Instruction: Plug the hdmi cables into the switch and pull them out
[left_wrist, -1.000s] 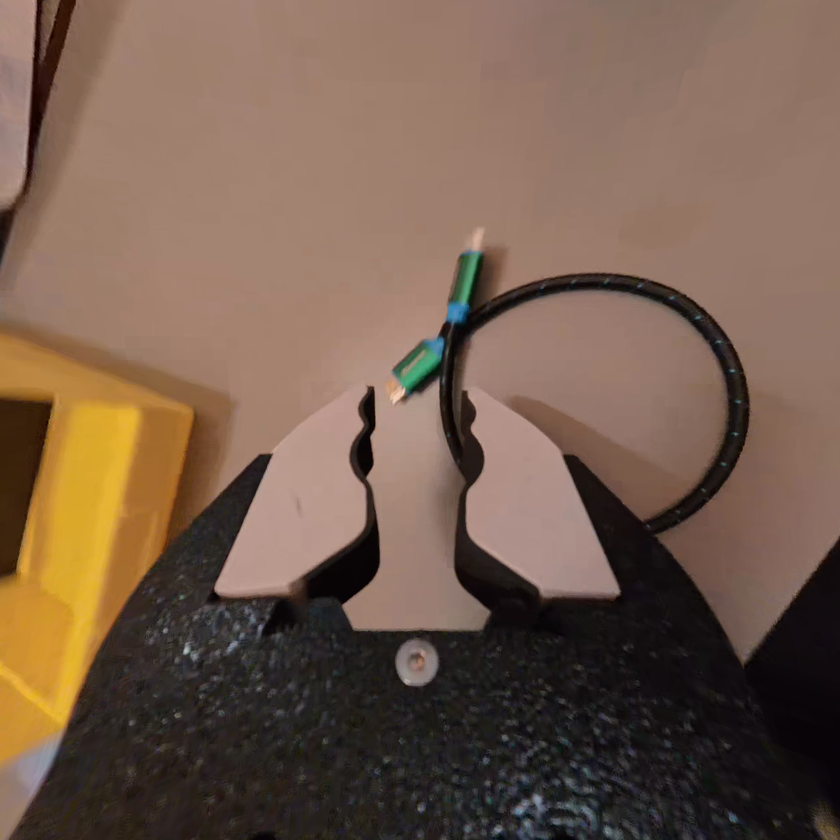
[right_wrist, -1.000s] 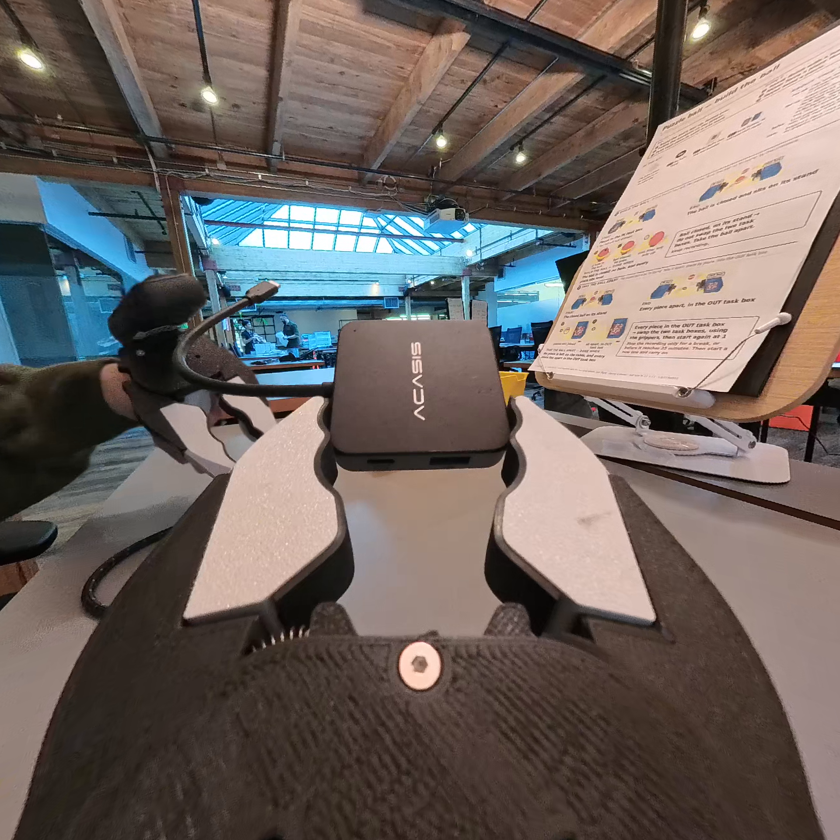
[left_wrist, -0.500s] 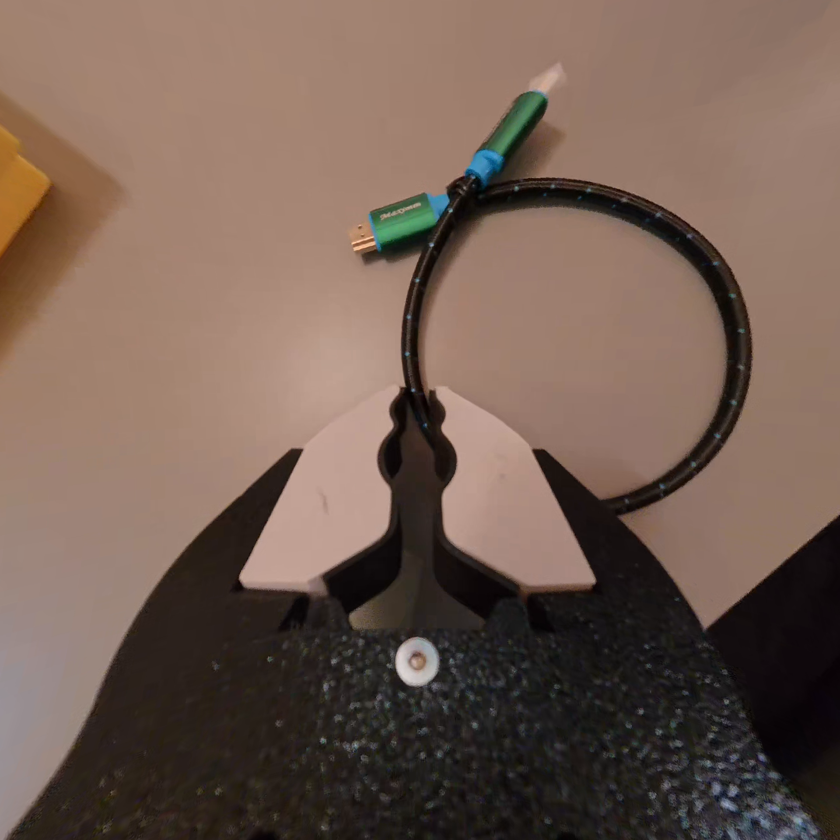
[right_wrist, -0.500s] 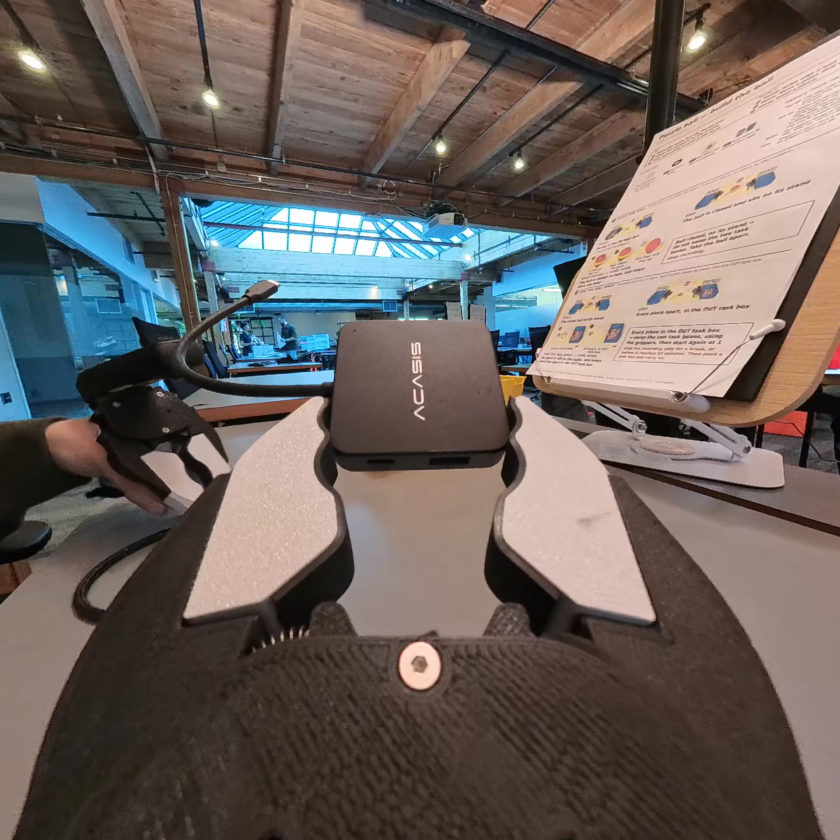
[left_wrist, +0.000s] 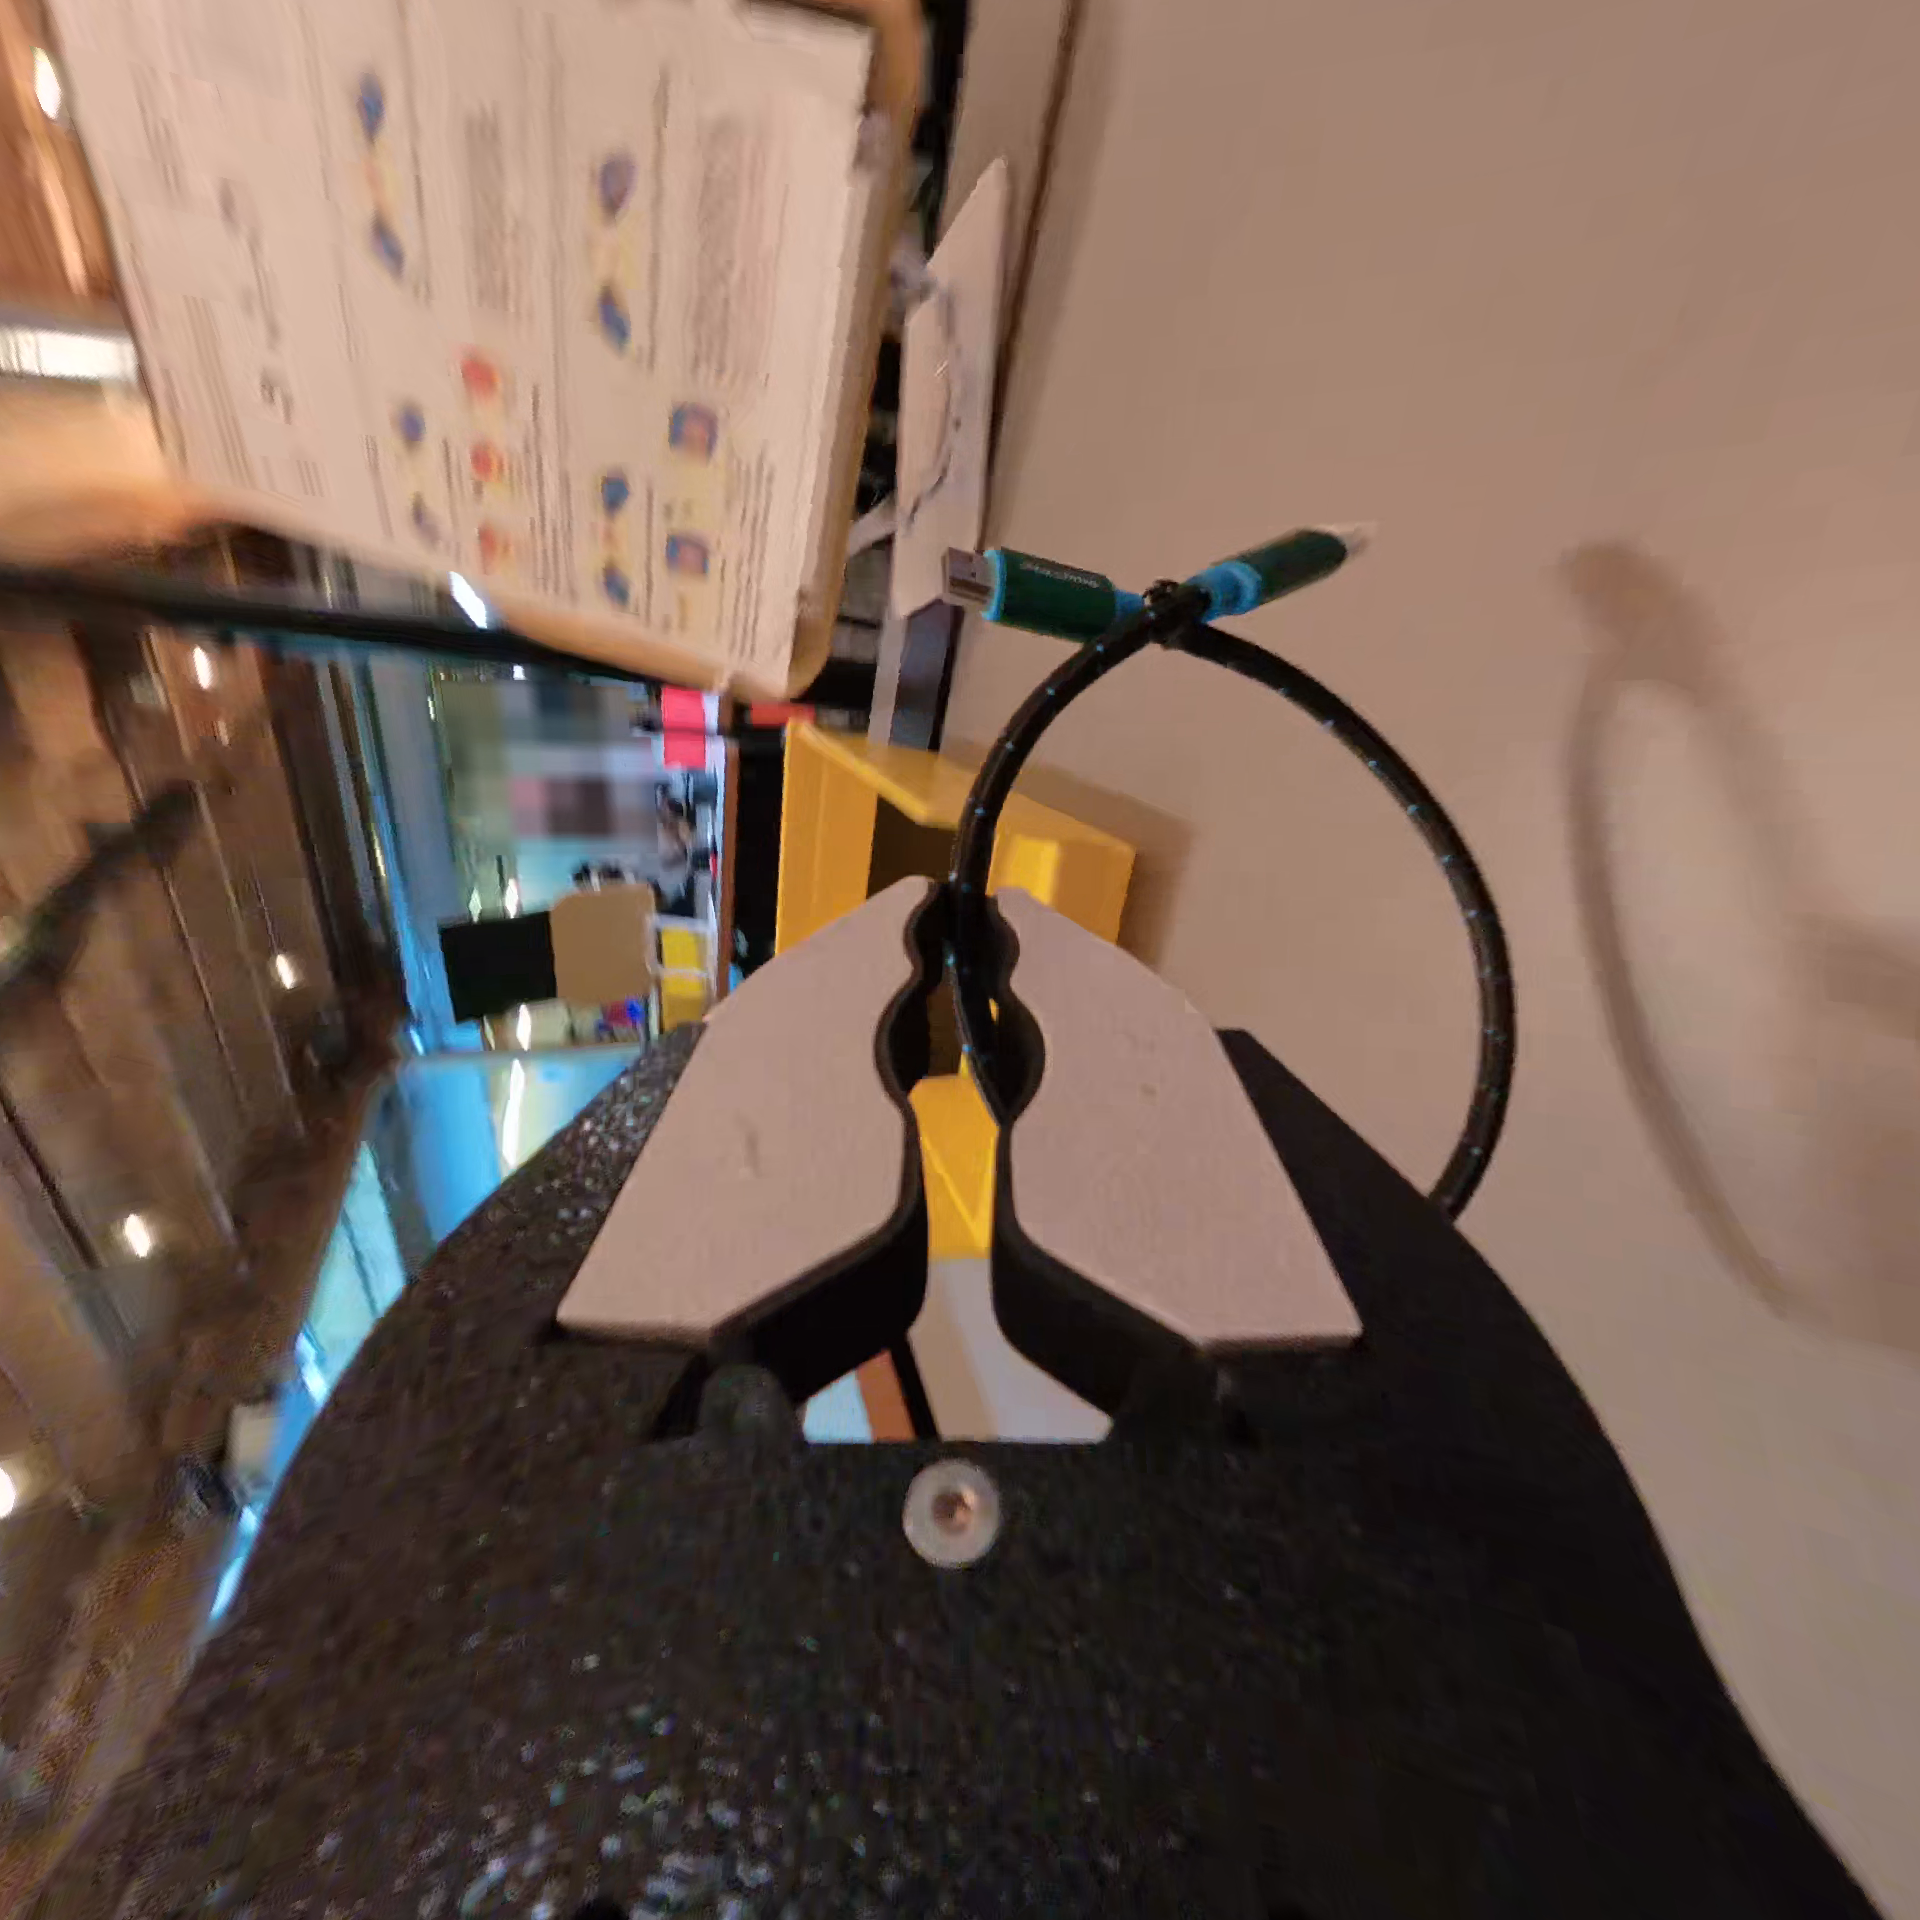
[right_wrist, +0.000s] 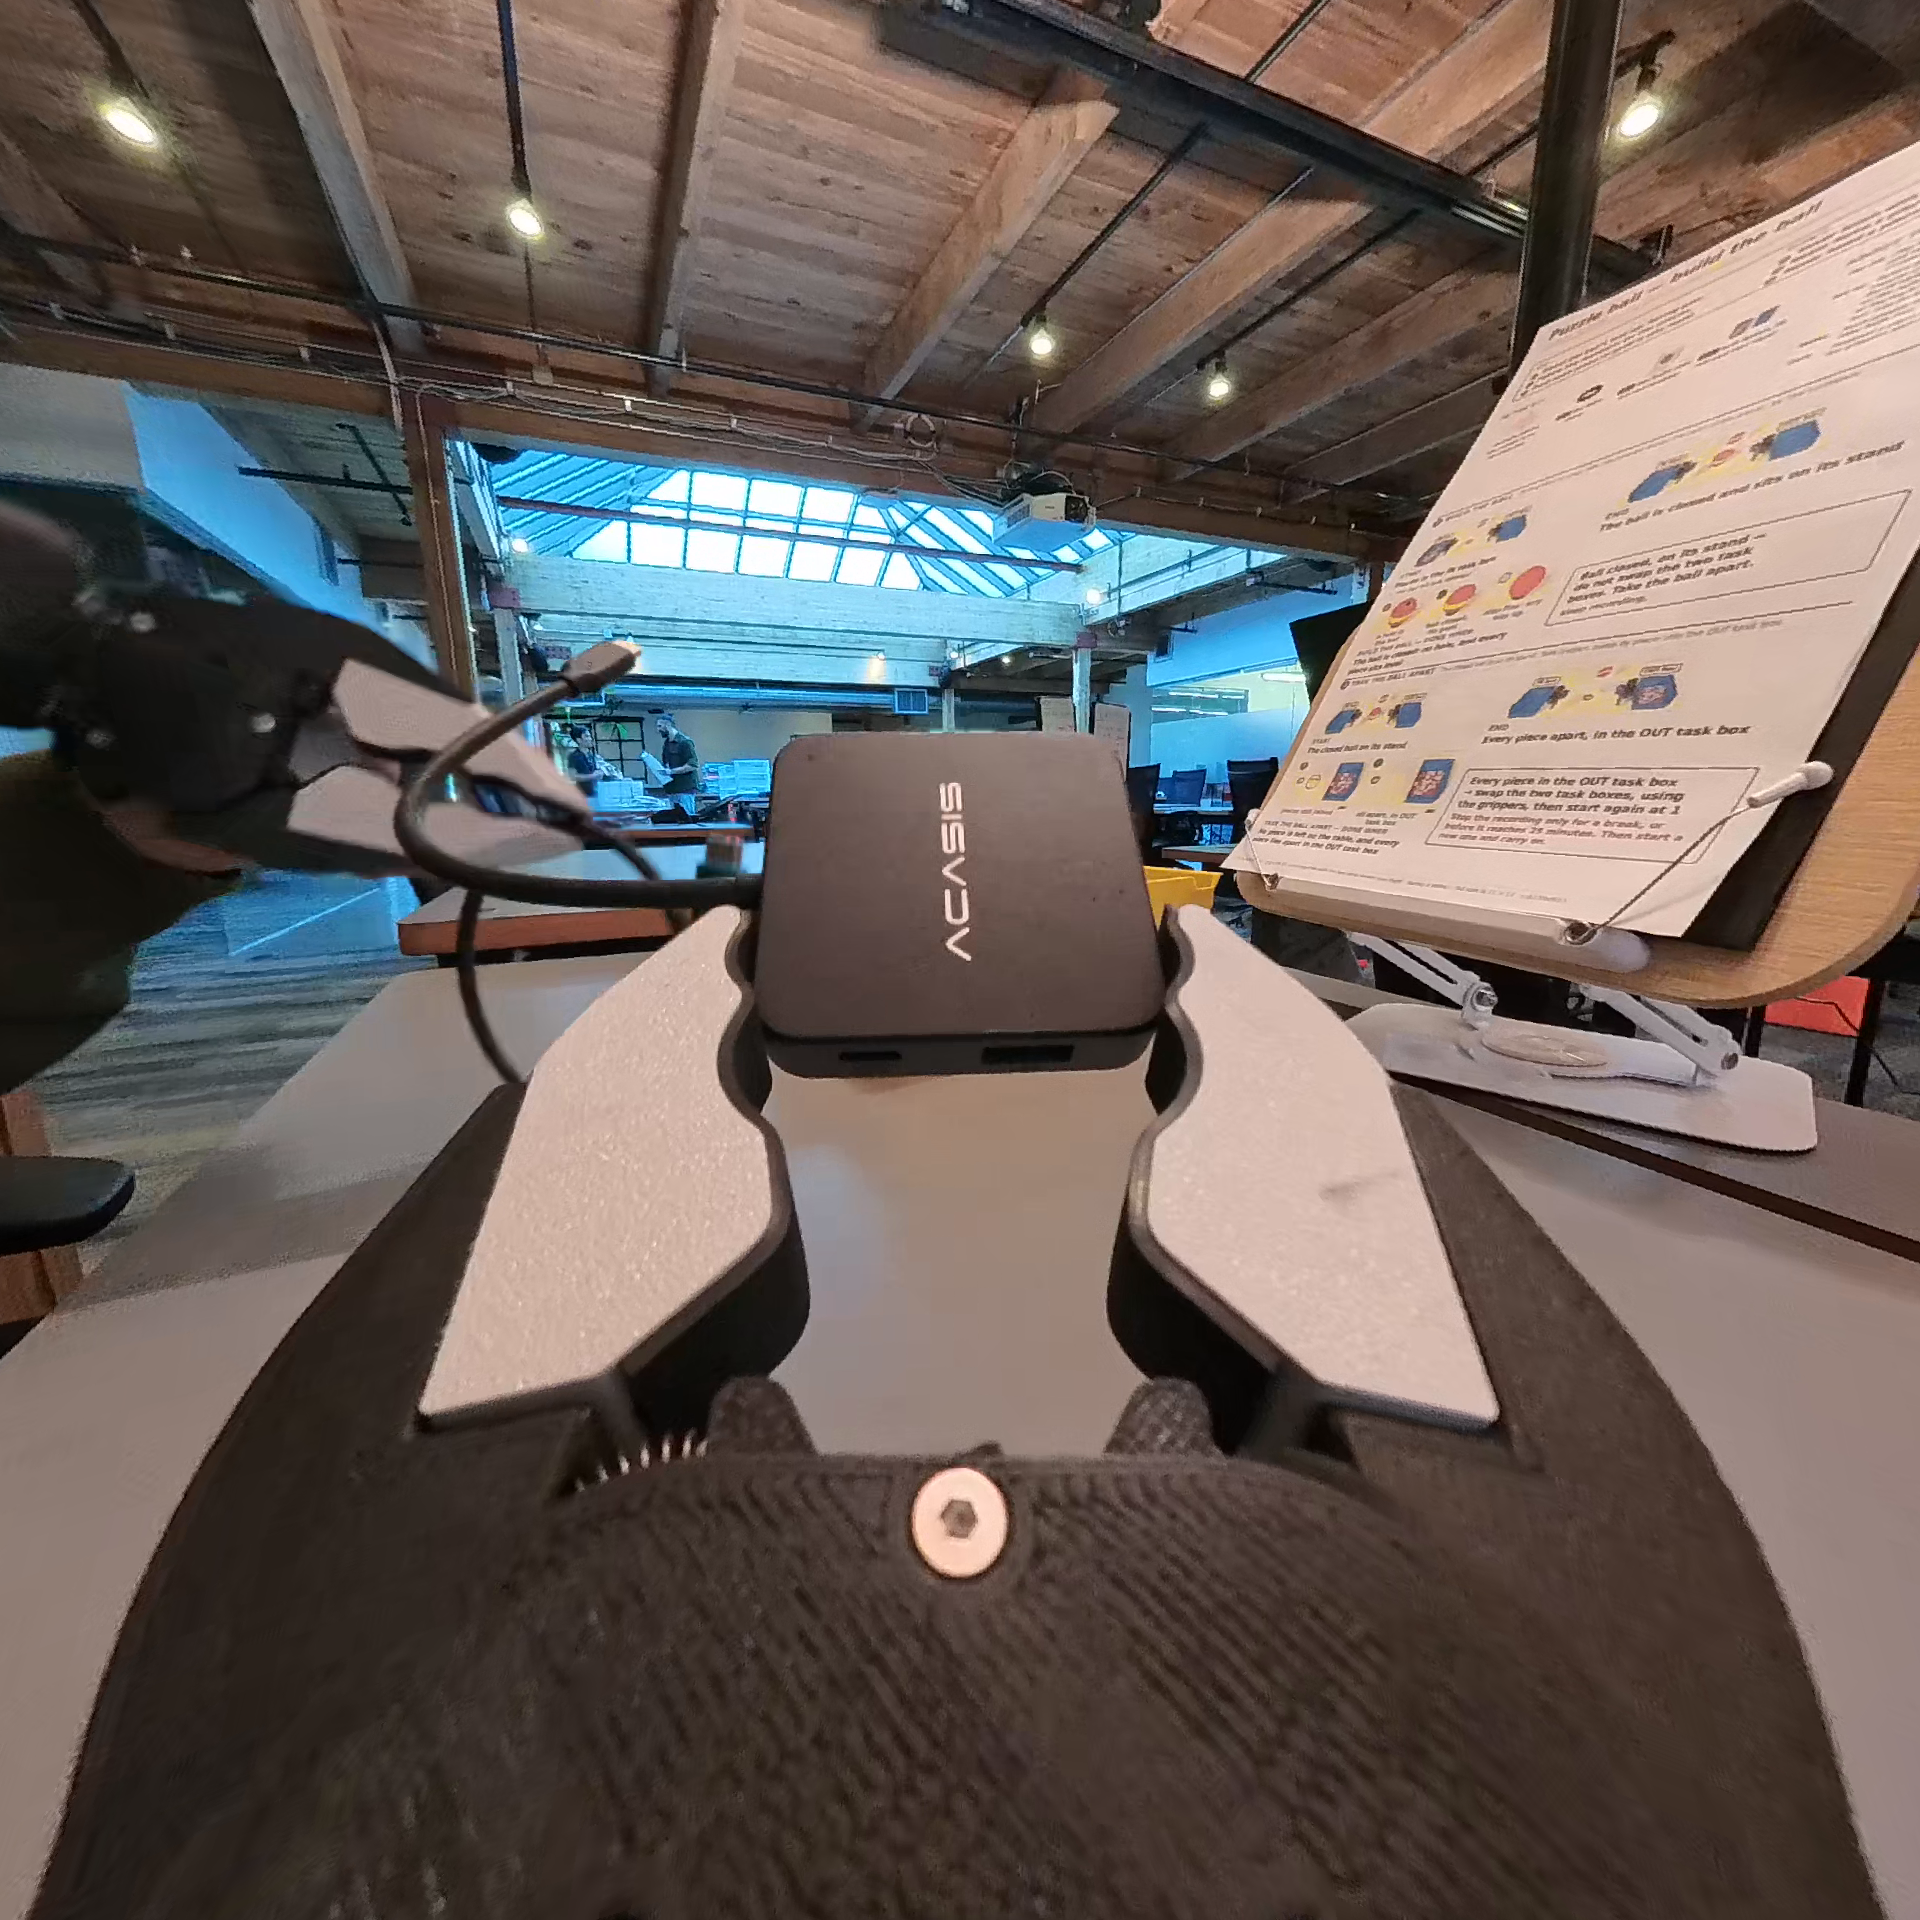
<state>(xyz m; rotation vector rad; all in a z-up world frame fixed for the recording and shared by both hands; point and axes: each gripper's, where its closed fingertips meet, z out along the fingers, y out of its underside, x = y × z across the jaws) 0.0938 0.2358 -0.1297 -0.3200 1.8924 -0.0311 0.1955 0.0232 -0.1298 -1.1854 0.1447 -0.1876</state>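
My left gripper (left_wrist: 961, 904) is shut on a black braided HDMI cable (left_wrist: 1475, 935), which curls in a loop off the table. Its two green plugs (left_wrist: 1049, 603) cross just beyond the fingertips. My right gripper (right_wrist: 951, 925) is shut on the black switch box (right_wrist: 935, 831) and holds it above the table, two ports (right_wrist: 1029, 1055) facing me. The switch's own short lead (right_wrist: 436, 748) curls up at its left. The left gripper also shows in the right wrist view (right_wrist: 540, 810), left of the switch, with the HDMI cable (right_wrist: 468, 987) hanging under it.
A grey table (right_wrist: 312, 1299) lies below. A tilted stand with a printed sheet (right_wrist: 1610, 675) sits at the right on a white base (right_wrist: 1610, 1091); it also shows in the left wrist view (left_wrist: 520, 312). A yellow box (left_wrist: 1070, 842) stands behind the cable.
My left gripper has closed on the HDMI cable, lifted it off the table and swung up toward the switch, rolling its view. My right gripper has kept still with the switch.
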